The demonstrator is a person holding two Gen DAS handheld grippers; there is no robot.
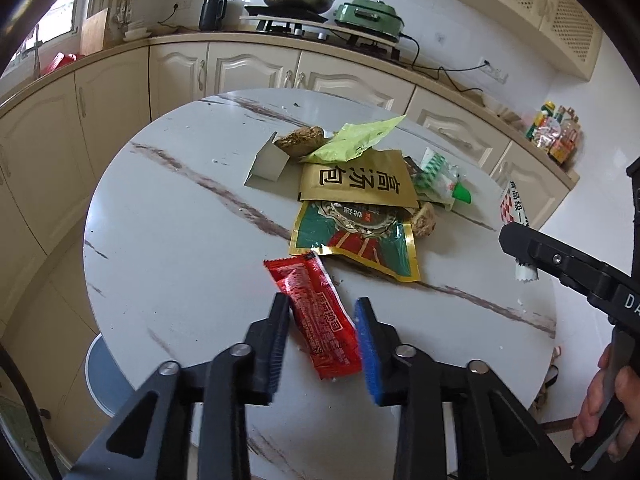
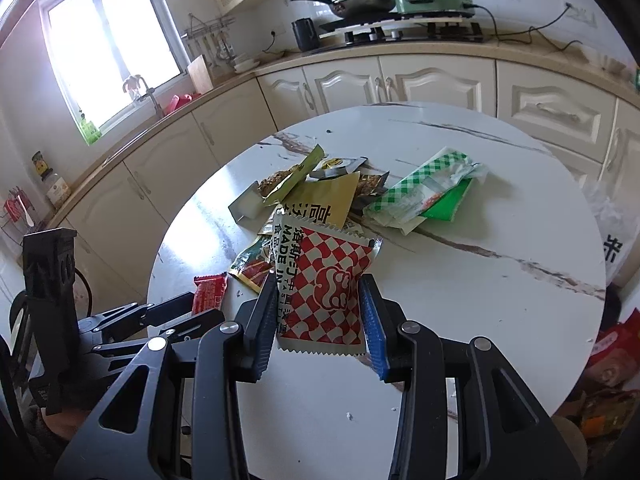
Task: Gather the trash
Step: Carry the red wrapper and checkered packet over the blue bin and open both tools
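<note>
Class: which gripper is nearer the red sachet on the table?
Left. The left gripper straddles the red sachet; the right gripper, apart, grips a checked wrapper.

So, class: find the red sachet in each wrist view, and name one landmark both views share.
Left wrist view: the red sachet lies low in the centre, on the table between the left claw's fingers.
Right wrist view: only its end shows at lower left, by the left claw.
Shared landmark: the gold packet with black characters.
</note>
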